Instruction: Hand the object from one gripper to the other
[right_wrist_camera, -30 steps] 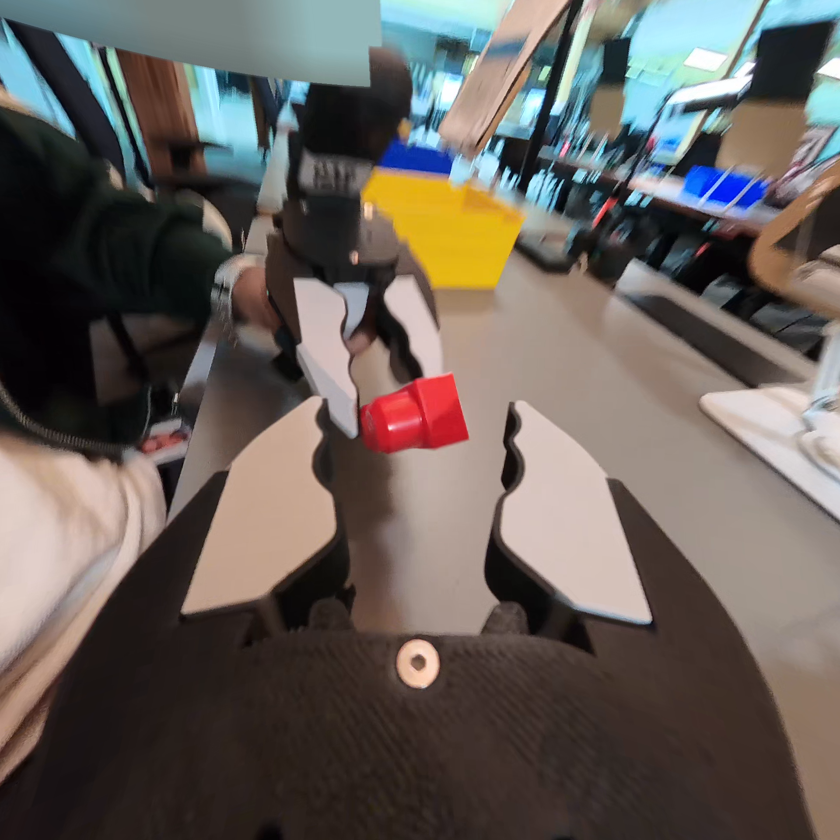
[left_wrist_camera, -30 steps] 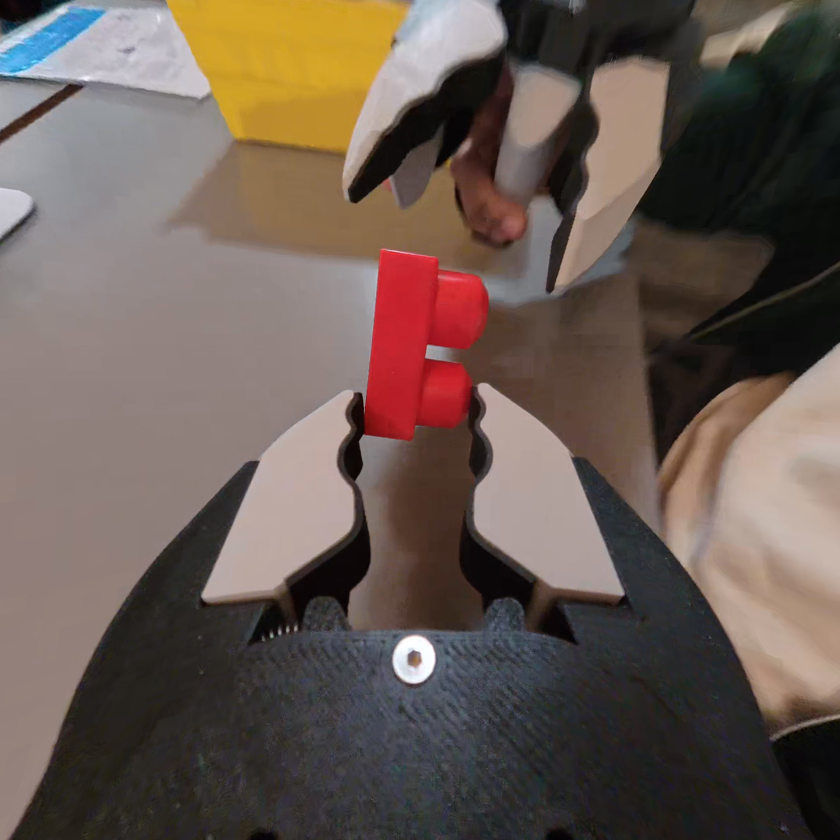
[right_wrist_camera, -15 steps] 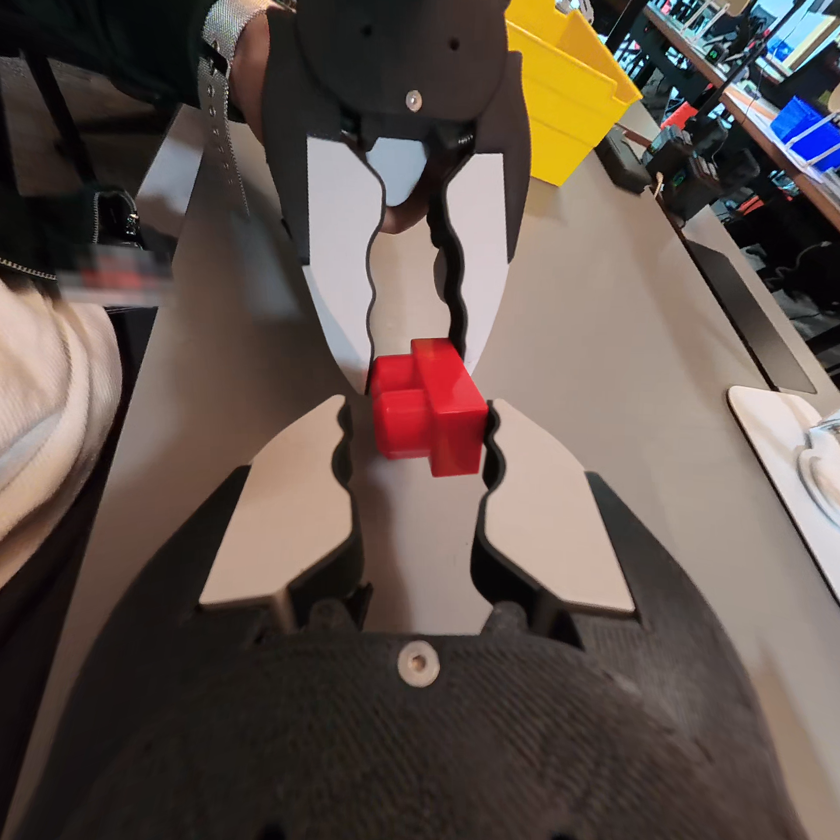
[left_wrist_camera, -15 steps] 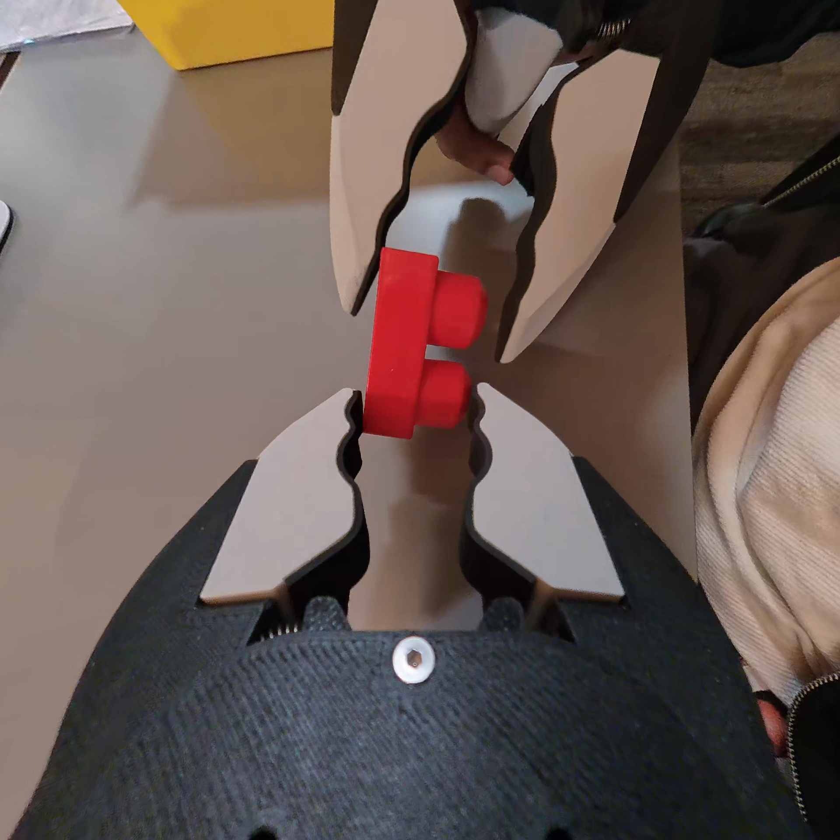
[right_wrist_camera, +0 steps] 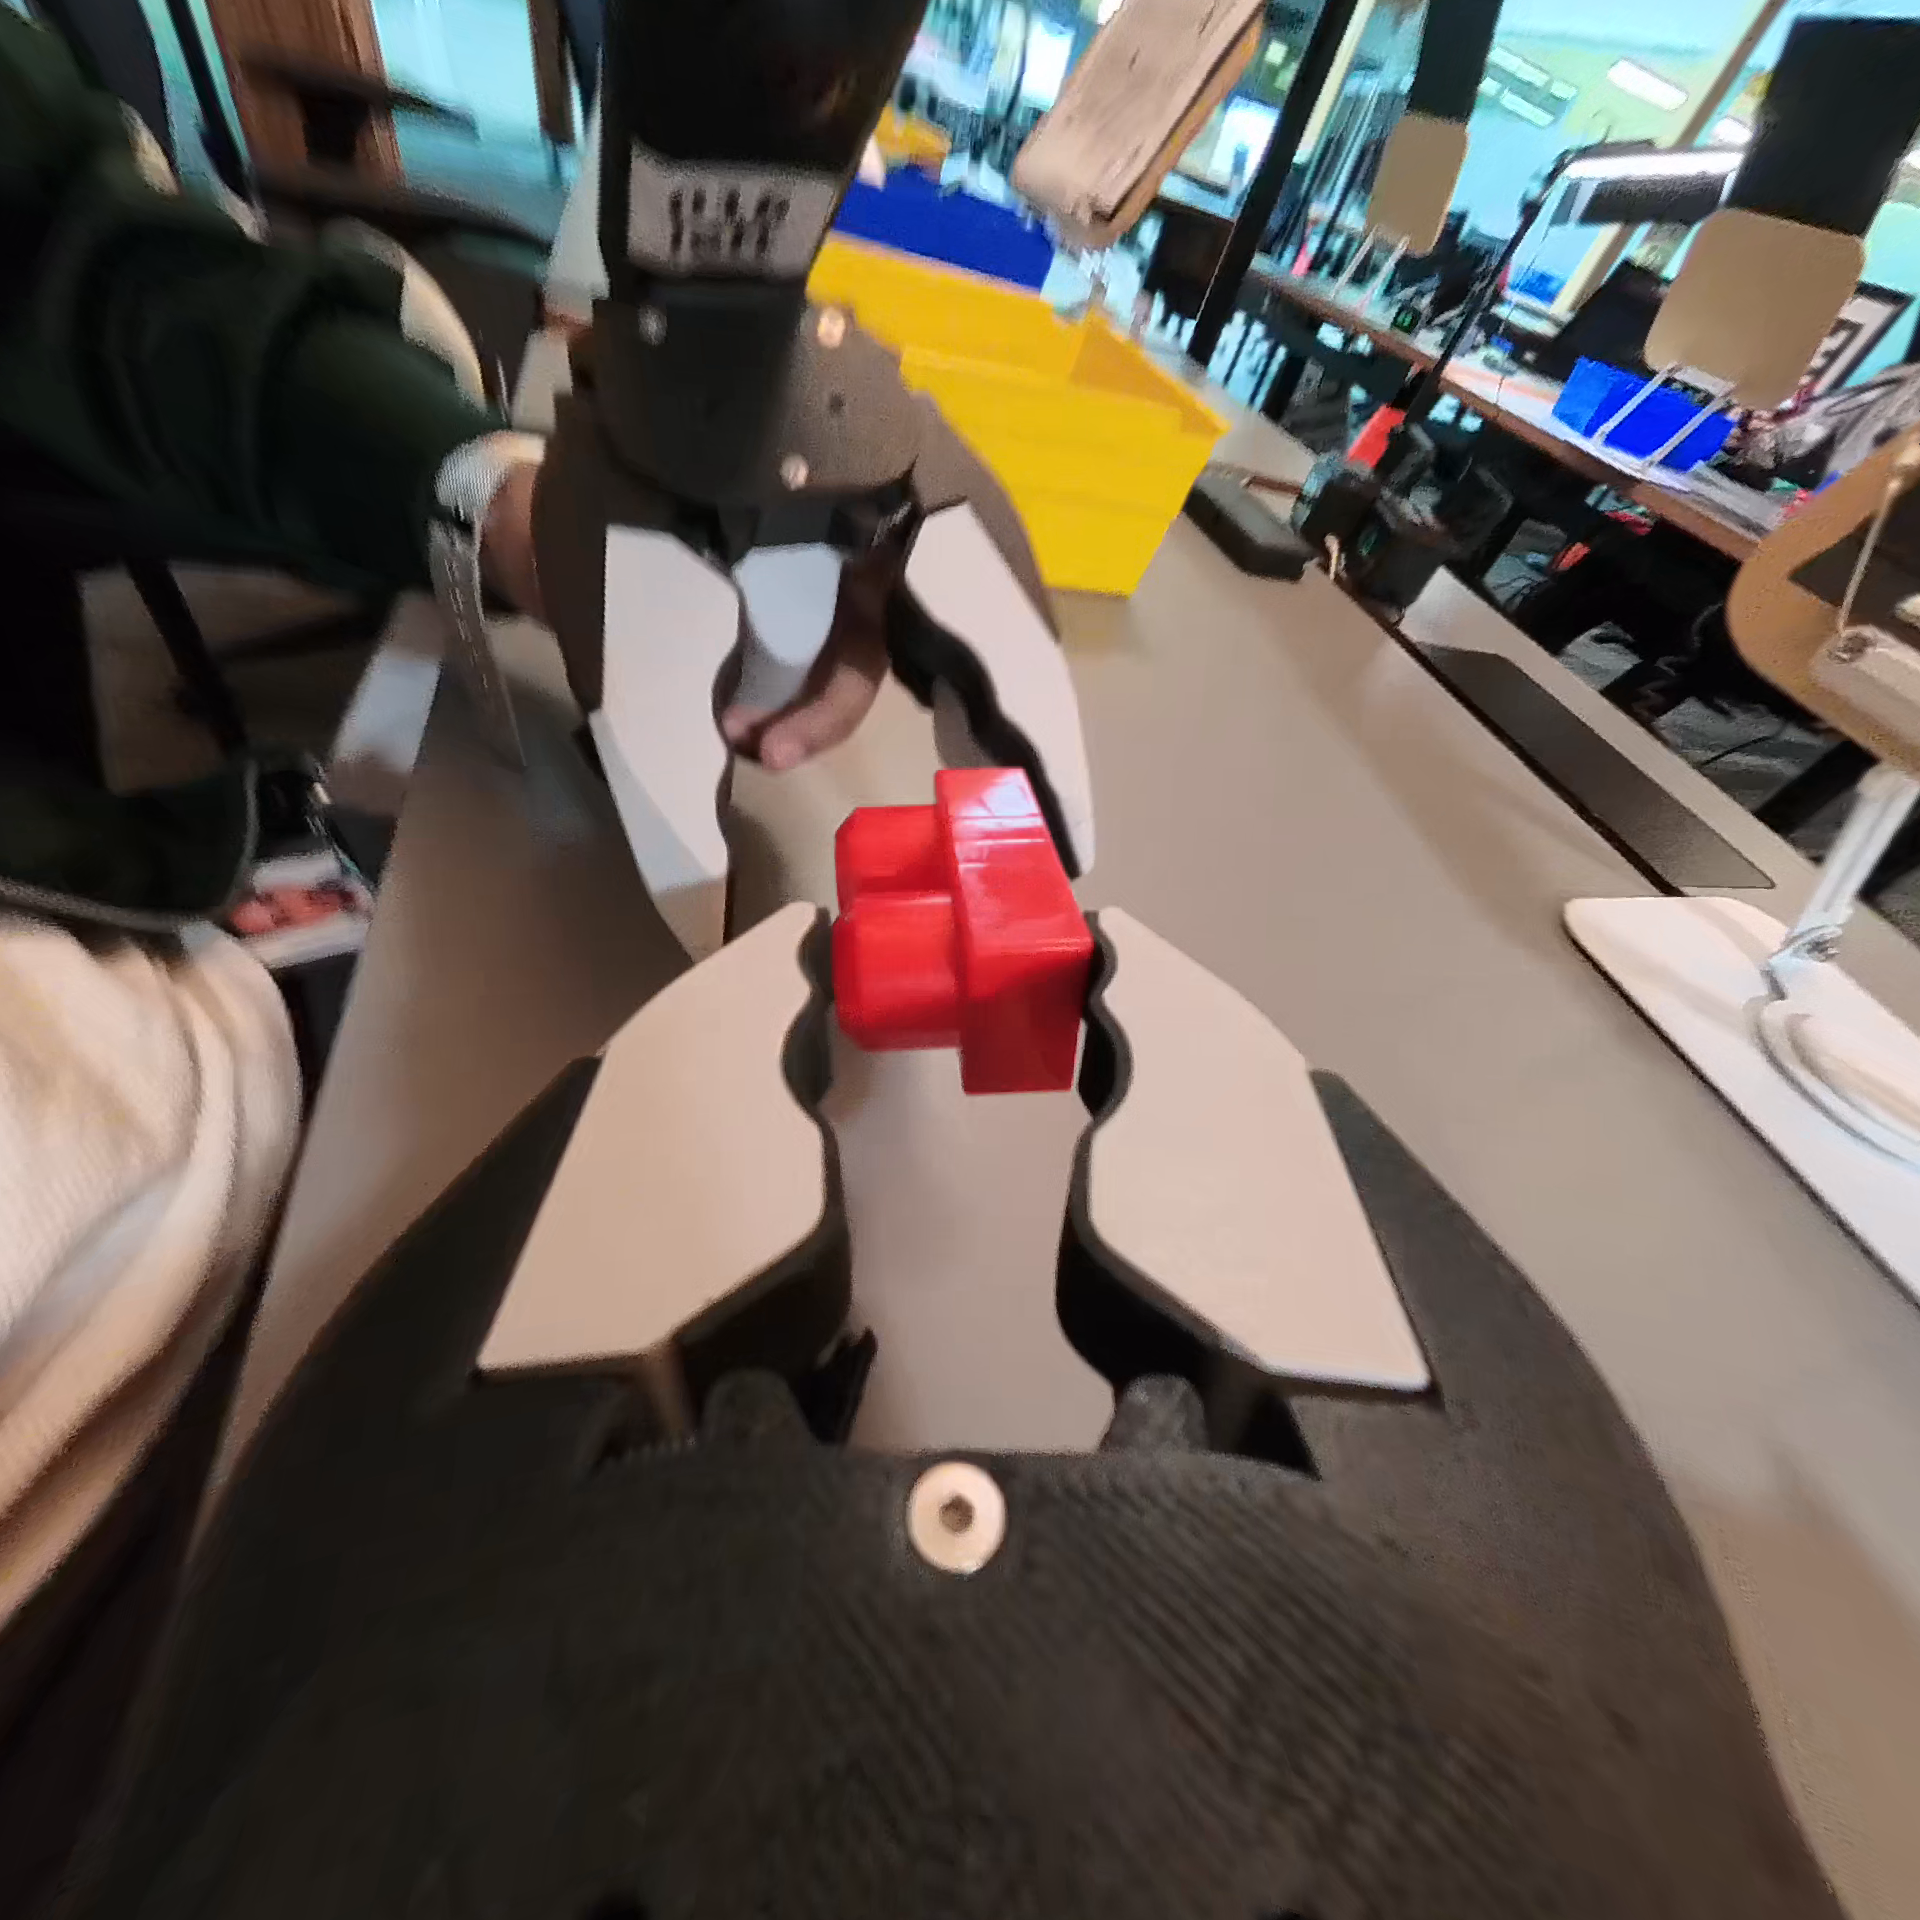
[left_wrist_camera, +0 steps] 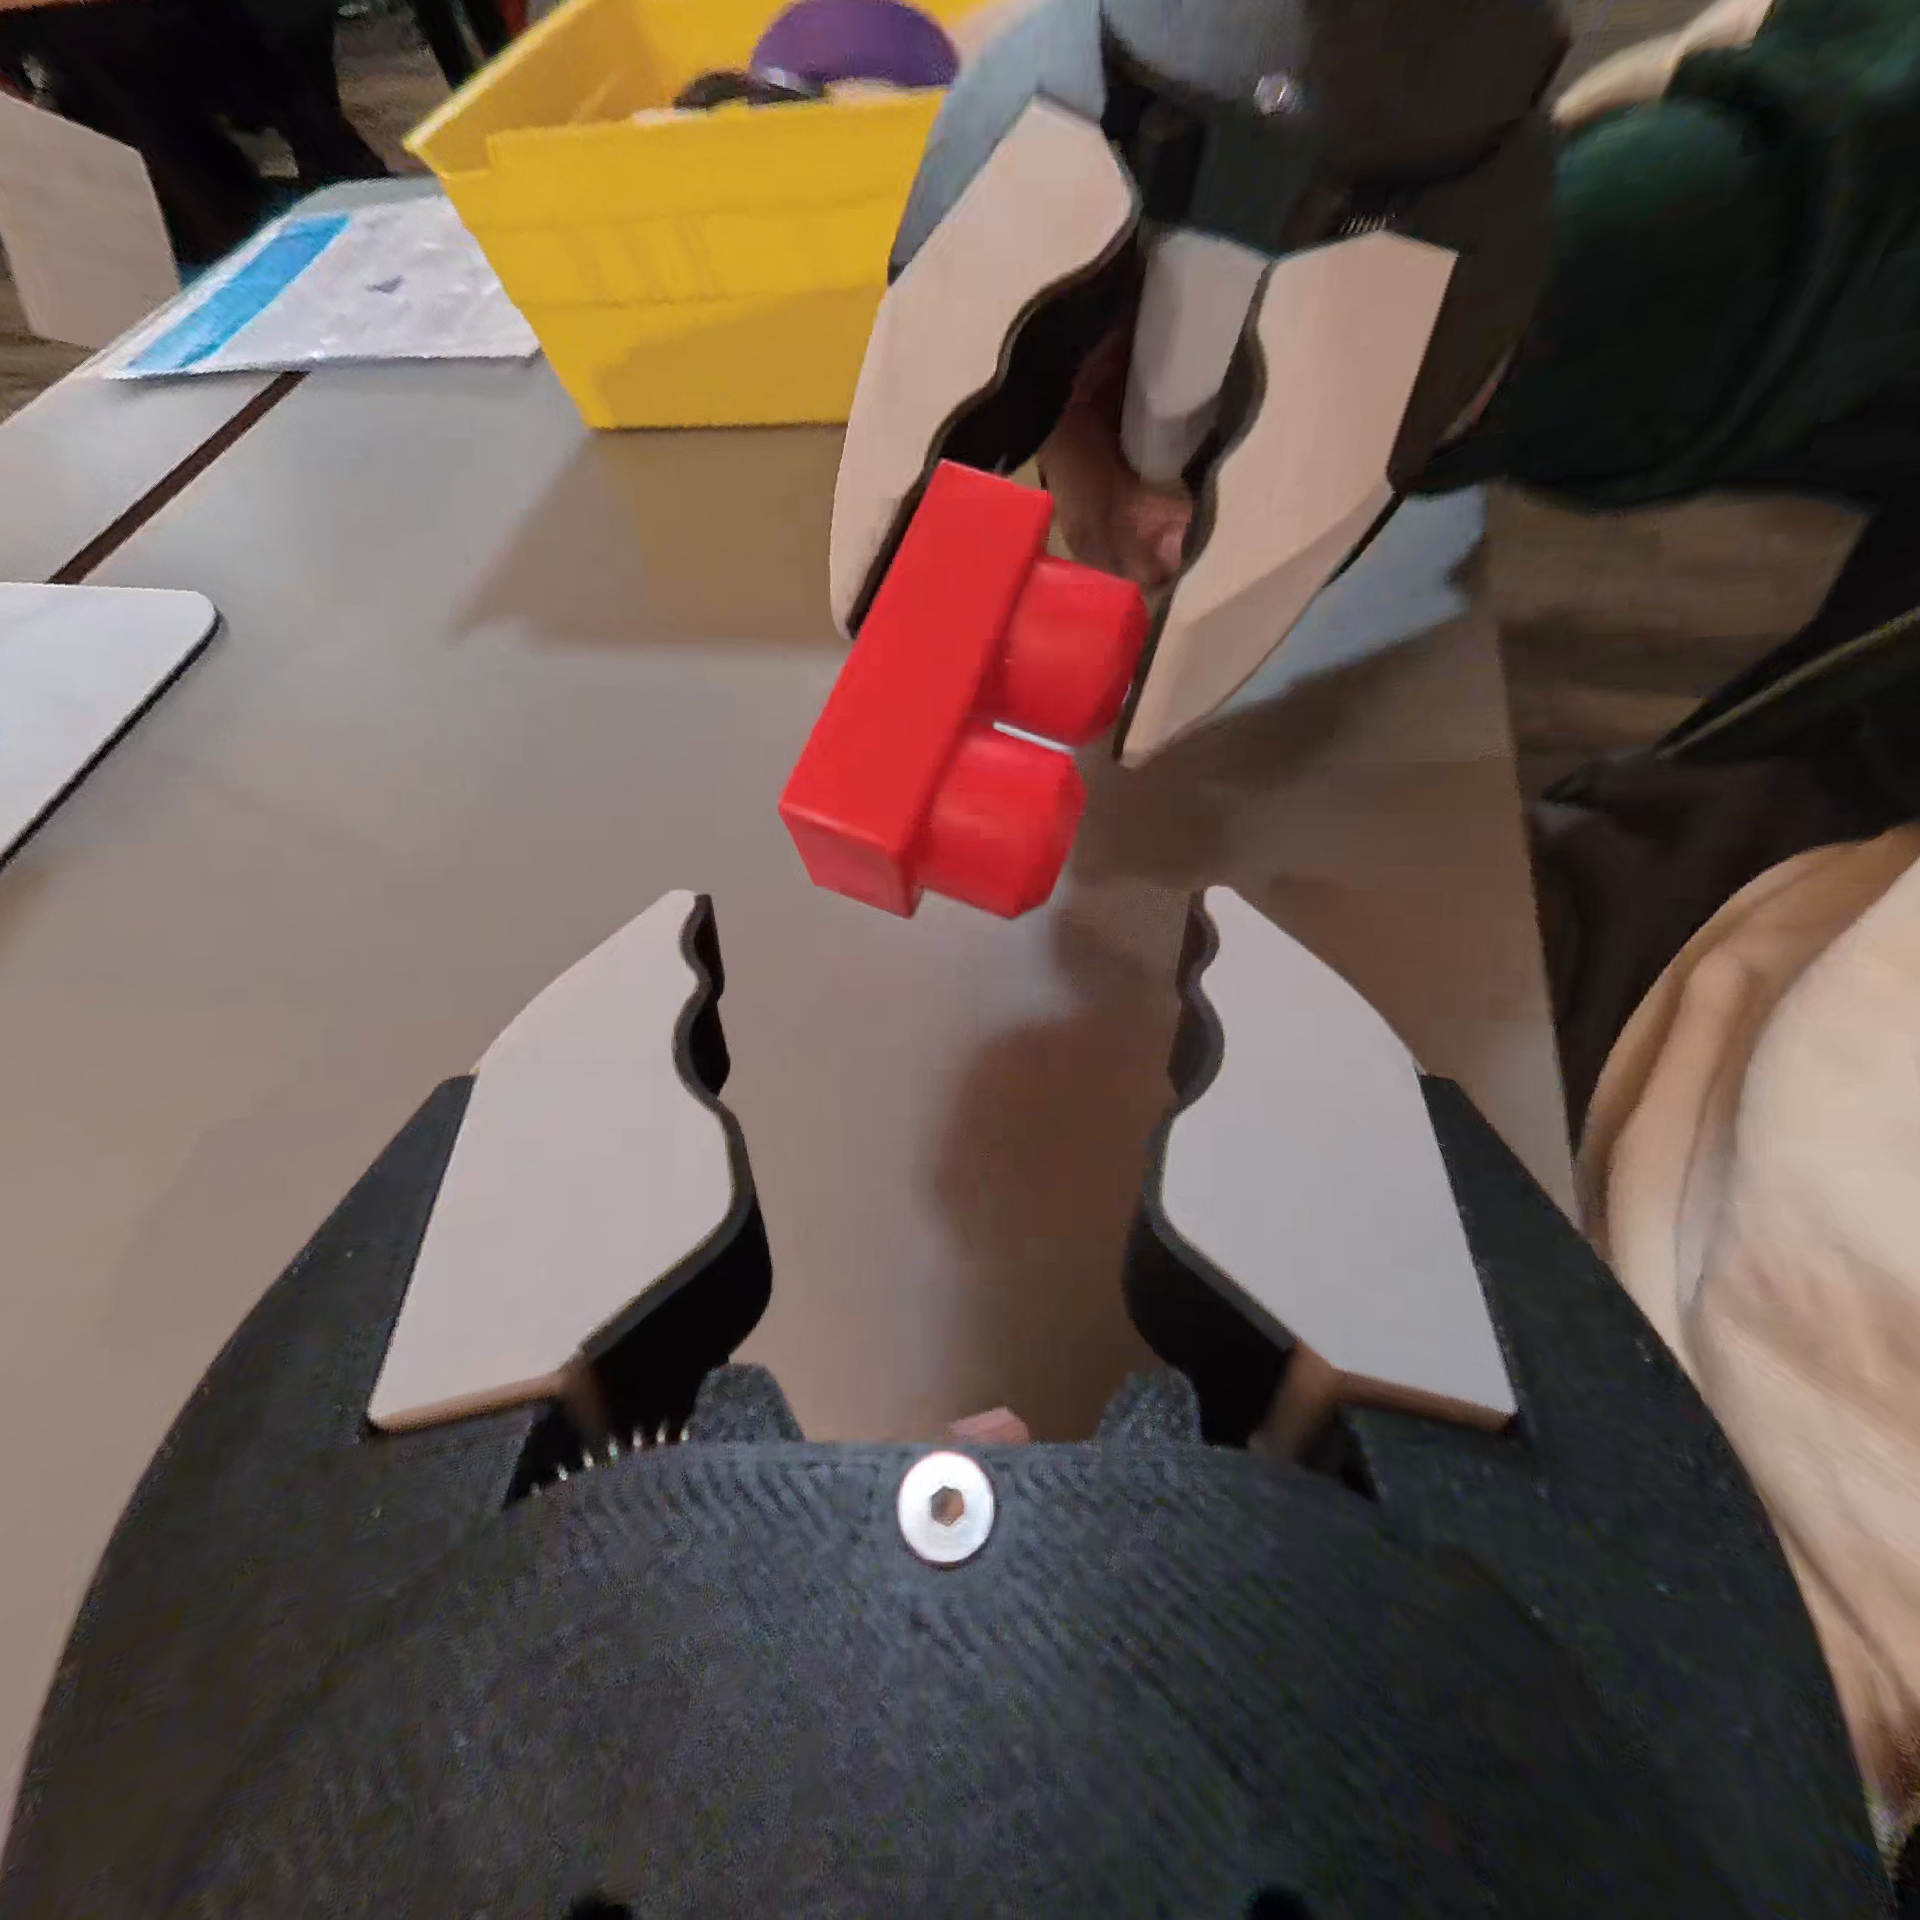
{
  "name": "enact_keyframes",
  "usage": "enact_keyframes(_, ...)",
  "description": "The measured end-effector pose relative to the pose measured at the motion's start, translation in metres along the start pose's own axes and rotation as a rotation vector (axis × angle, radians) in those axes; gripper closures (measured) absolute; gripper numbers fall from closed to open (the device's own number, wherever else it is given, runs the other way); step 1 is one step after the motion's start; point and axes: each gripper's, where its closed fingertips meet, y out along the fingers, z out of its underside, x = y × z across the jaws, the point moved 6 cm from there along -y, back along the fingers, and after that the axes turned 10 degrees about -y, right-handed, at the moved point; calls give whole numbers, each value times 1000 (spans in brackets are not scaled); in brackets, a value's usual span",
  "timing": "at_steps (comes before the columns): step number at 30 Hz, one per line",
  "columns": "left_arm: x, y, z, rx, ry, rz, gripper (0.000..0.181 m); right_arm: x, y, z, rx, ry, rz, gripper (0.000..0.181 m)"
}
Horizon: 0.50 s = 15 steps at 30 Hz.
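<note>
Grey tabletop runs through both views, with a sheet of paper bearing a blue band at far left, its print too blurred to read, then a yellow bin. Nearer, the left gripper gapes wide and empty. Just beyond its tips, up and to the right, the red block hangs in the air, pinched by the right gripper, whose jaws press its flat bar on one side and a round peg on the other. It looks like light, rigid, glossy plastic, likely slippery; bar-to-peg seems the surest hold. It shows no brand mark.
</note>
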Motion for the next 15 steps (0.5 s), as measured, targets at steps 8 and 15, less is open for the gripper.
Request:
enact_keyframes(8,-1,-18,-18,-286,-175,210,117,-10,-9,-9,-248,310,-41,136)
enact_keyframes(15,2,-22,-19,-363,-300,326,135,-1,-3,-13,-260,320,-72,136)
